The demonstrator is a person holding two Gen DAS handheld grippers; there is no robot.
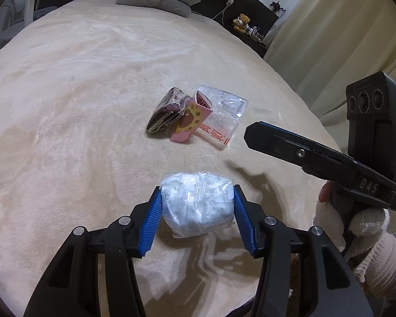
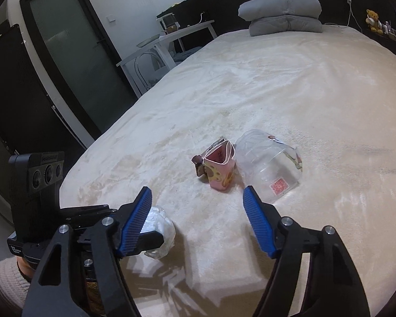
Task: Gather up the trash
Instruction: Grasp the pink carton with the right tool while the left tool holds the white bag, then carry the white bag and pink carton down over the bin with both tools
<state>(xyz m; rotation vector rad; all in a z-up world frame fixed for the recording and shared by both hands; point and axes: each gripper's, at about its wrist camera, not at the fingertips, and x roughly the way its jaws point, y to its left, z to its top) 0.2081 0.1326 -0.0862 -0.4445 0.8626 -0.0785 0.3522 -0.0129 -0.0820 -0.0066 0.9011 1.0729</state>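
Note:
My left gripper (image 1: pixel 197 206) is shut on a crumpled clear plastic bag (image 1: pixel 198 207), its blue pads pressing both sides just above the cream bed cover; the bag also shows in the right wrist view (image 2: pixel 162 228). Farther on the bed lie a pink snack carton (image 1: pixel 191 120), a dark brown wrapper (image 1: pixel 165 113) touching its left side, and a clear plastic bag with red print (image 1: pixel 223 117). My right gripper (image 2: pixel 198 211) is open and empty, short of the pink carton (image 2: pixel 220 169) and the clear bag (image 2: pixel 272 163). It shows at the right of the left wrist view (image 1: pixel 250 134).
The cream bed cover (image 1: pixel 79 92) fills both views. Folded grey bedding (image 2: pixel 281 13) lies at the head. A white desk (image 2: pixel 171 39) and a dark door (image 2: pixel 74 52) stand left of the bed. A teddy bear (image 1: pixel 241 22) sits on a dark shelf; curtains (image 1: pixel 343 26) hang right.

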